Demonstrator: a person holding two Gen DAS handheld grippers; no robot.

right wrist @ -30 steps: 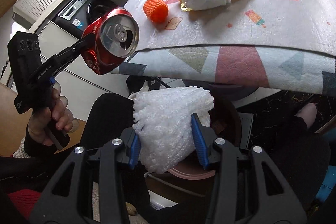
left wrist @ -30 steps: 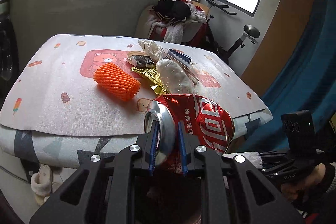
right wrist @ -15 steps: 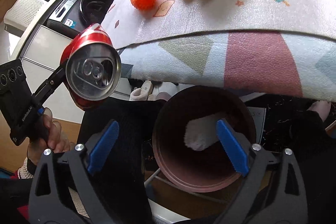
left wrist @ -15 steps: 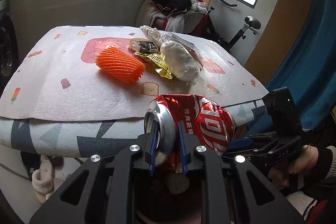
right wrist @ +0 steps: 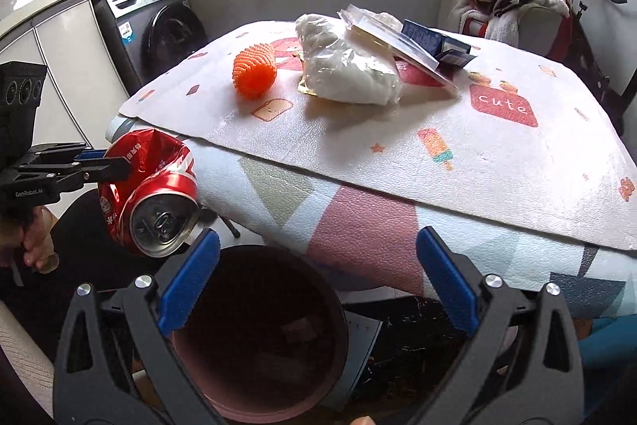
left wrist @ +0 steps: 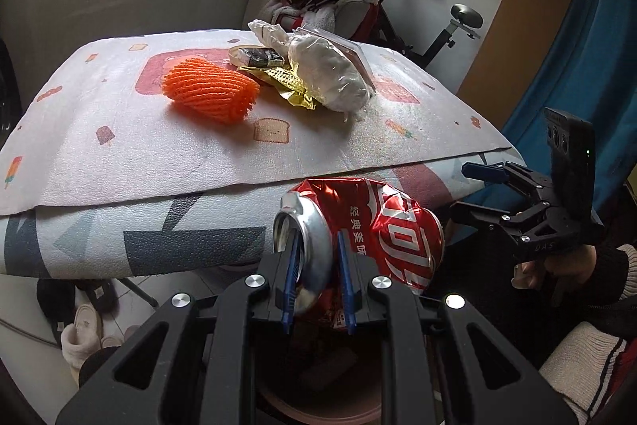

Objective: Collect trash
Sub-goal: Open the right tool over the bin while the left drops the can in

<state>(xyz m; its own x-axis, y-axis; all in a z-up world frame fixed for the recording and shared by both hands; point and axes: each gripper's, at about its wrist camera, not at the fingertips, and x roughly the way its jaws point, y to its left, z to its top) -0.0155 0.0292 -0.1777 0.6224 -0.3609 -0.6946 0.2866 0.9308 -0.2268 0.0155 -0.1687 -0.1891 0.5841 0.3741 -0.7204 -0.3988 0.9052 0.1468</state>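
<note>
A lived-in home: washing machine (right wrist: 159, 30), exercise bike (left wrist: 450, 26) (clothes heaped nearby), slippers (left wrist: 79, 325).

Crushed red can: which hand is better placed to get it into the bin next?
Left. The left gripper is already shut on the crushed red can beside the bin below the table edge. The right gripper is open and empty over the bin.
</note>
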